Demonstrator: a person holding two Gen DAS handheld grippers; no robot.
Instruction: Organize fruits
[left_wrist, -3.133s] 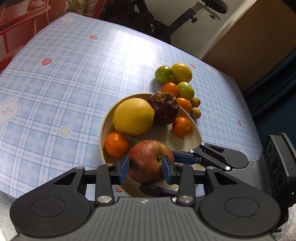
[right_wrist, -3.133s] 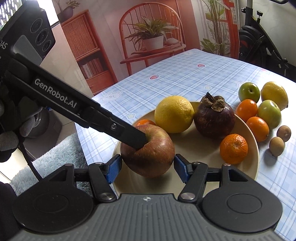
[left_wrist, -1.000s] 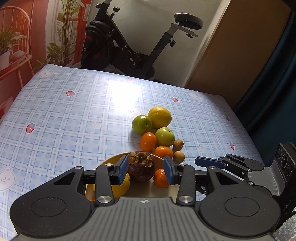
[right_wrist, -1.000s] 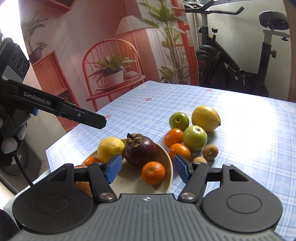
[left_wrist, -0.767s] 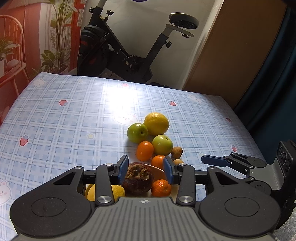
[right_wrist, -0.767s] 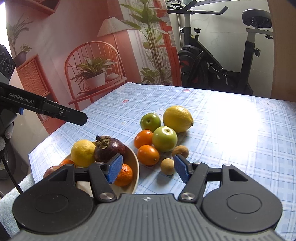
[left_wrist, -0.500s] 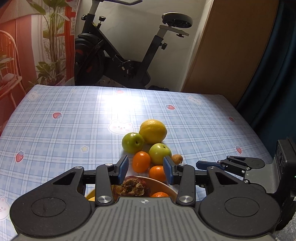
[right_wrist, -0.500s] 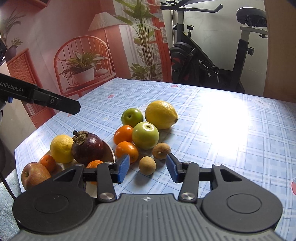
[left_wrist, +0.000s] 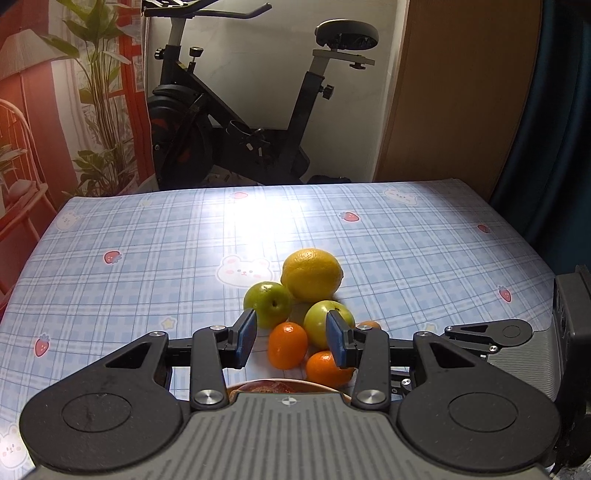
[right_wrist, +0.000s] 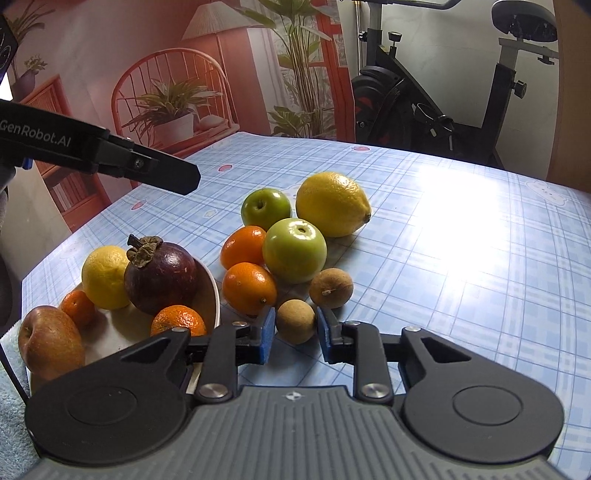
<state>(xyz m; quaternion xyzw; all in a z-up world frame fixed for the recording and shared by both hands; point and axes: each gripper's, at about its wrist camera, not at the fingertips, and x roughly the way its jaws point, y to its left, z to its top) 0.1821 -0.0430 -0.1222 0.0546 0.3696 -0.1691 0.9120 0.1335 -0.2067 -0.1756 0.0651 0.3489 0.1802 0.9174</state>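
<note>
A cream plate (right_wrist: 214, 291) at the left holds a red apple (right_wrist: 50, 341), a lemon (right_wrist: 103, 277), a dark mangosteen (right_wrist: 160, 275) and two small oranges (right_wrist: 179, 321). Loose on the table beside it lie a large lemon (right_wrist: 330, 203), two green apples (right_wrist: 293, 249), two oranges (right_wrist: 249, 286) and two small brown fruits. My right gripper (right_wrist: 294, 332) is low, its blue pads closed in around the nearer brown fruit (right_wrist: 295, 320). My left gripper (left_wrist: 291, 339) is open and empty, raised above the plate; it also shows in the right wrist view (right_wrist: 162, 173).
The table wears a blue checked cloth (left_wrist: 166, 258) with strawberry and bear prints. An exercise bike (left_wrist: 236, 122) stands beyond the far edge. A wooden door (left_wrist: 454, 92) and a dark curtain (left_wrist: 554, 110) are at the right. A red chair (right_wrist: 173, 96) stands at the left.
The red apple was let go onto the plate. Both grippers pulled back and tilted up. My right gripper moved right to the loose fruits and narrowed around the nearer brown fruit.
</note>
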